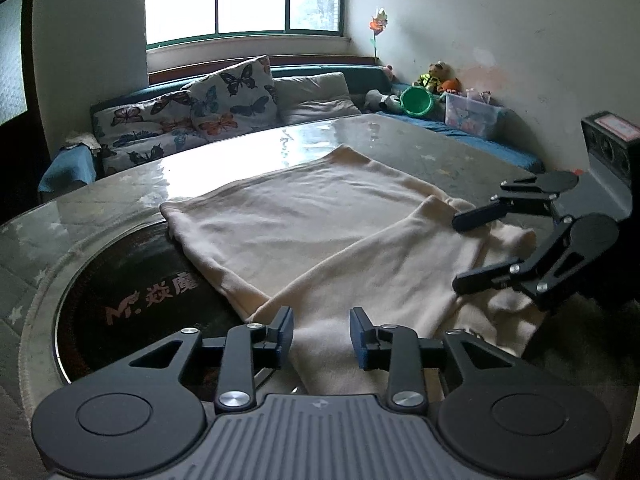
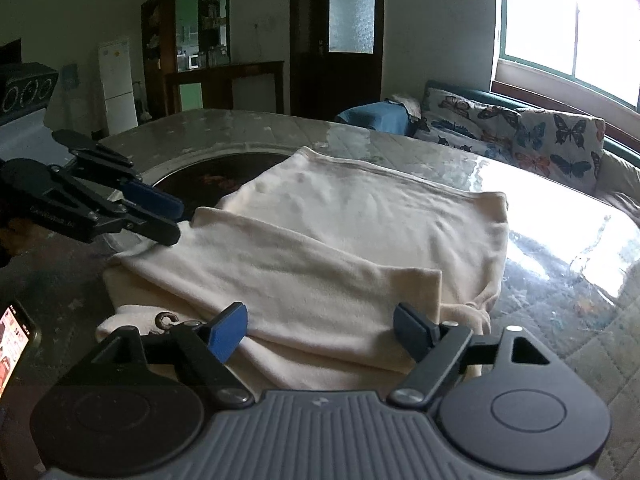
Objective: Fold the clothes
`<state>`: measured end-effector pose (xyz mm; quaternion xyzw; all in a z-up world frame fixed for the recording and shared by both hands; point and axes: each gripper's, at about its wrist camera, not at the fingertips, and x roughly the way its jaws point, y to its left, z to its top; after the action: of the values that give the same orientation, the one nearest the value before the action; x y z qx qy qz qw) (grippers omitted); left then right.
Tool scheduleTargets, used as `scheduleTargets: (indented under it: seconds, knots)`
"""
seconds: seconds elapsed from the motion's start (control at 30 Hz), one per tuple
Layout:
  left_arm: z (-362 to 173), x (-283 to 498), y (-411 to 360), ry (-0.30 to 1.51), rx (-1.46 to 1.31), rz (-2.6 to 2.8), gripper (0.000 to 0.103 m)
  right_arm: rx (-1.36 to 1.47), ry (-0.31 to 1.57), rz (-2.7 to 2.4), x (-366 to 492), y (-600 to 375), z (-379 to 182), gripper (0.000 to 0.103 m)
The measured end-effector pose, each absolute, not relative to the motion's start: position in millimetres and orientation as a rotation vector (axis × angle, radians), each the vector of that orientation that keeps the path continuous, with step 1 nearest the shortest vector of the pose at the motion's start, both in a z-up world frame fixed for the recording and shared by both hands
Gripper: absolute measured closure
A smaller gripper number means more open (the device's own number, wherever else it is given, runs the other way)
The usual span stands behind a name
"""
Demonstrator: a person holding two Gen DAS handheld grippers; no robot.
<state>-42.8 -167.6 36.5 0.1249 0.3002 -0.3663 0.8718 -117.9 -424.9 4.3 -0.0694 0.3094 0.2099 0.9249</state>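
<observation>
A cream garment (image 1: 304, 232) lies on the glass-topped table (image 1: 360, 136), with one part folded across its near side. It also shows in the right wrist view (image 2: 340, 232). My left gripper (image 1: 321, 334) is open and empty, just above the garment's near left edge. It shows at the left in the right wrist view (image 2: 172, 222). My right gripper (image 2: 320, 332) is open and empty over the garment's near right edge. It shows at the right in the left wrist view (image 1: 464, 252).
A round dark hotplate (image 1: 132, 300) is set in the table under the garment's left side. A phone (image 2: 14, 344) lies at the table's near left. A sofa with butterfly cushions (image 1: 224, 100) stands behind, with toys and a green bucket (image 1: 416, 100).
</observation>
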Motion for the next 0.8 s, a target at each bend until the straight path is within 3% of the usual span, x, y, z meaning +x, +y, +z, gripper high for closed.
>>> scheduleTargets:
  seconds: [0.6, 0.8]
  knots:
    - [37.8, -62.5, -156.3, 0.586, 0.326, -0.828, 0.058, -0.156, 0.647, 0.462, -116.4, -420.6, -1.2, 0.0]
    - [36.8, -64.5, -155.9, 0.586, 0.329, -0.835, 0.05, -0.153, 0.654, 0.47, -115.3, -420.6, -1.6, 0.0]
